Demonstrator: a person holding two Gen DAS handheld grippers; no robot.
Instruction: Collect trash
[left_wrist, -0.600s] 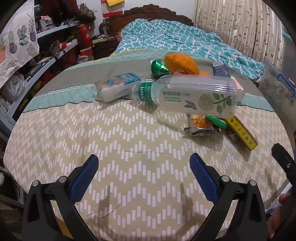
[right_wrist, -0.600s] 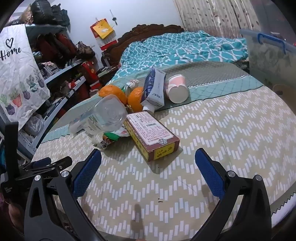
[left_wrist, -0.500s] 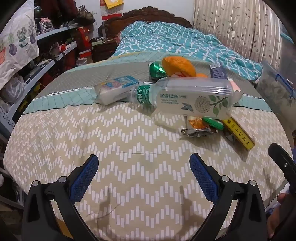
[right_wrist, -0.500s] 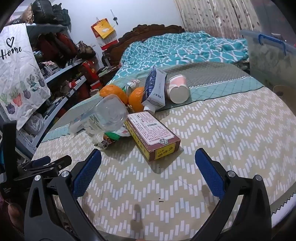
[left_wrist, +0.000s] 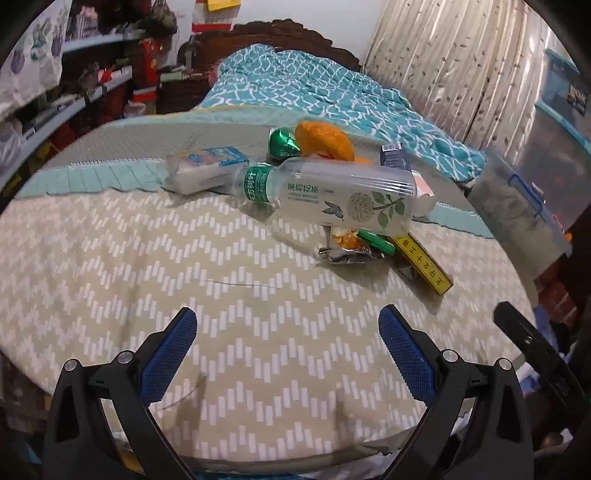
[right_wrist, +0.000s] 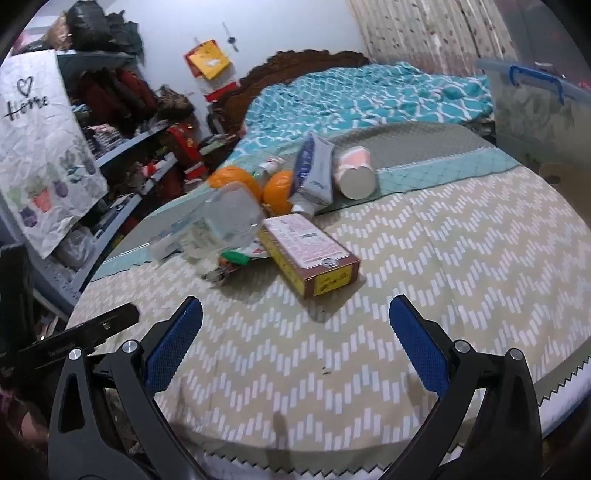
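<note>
Judging by how things lie, the collecting has not begun: every piece of litter sits in one heap on the bed (left_wrist: 110, 266), on the beige zigzag-patterned cover, toward its far edge where the grey and teal quilt strip runs, and no bin or bag for it shows. From the left edge of the heap to the right: a clear plastic-wrapped white pack with a blue label (left_wrist: 207, 168), a crushed green metal can (left_wrist: 282, 142), a bright orange fruit (left_wrist: 325, 140), a clear plastic bottle with a green-banded neck and leaf-printed label (left_wrist: 332, 195) lying on its side, a crumpled silver, orange and green foil wrapper (left_wrist: 351, 247) under its base, a flat brown cardboard box with a yellow end (right_wrist: 310, 254), a blue and white squeeze tube (right_wrist: 312, 170), and a pink and white paper cup (right_wrist: 354, 173) tipped over. The left tongs (left_wrist: 288, 354) hang over the near edge with pads spread wide and nothing between them; the right tongs (right_wrist: 295, 343) are likewise apart and empty, nearest the box. All of it is left to gather.
</note>
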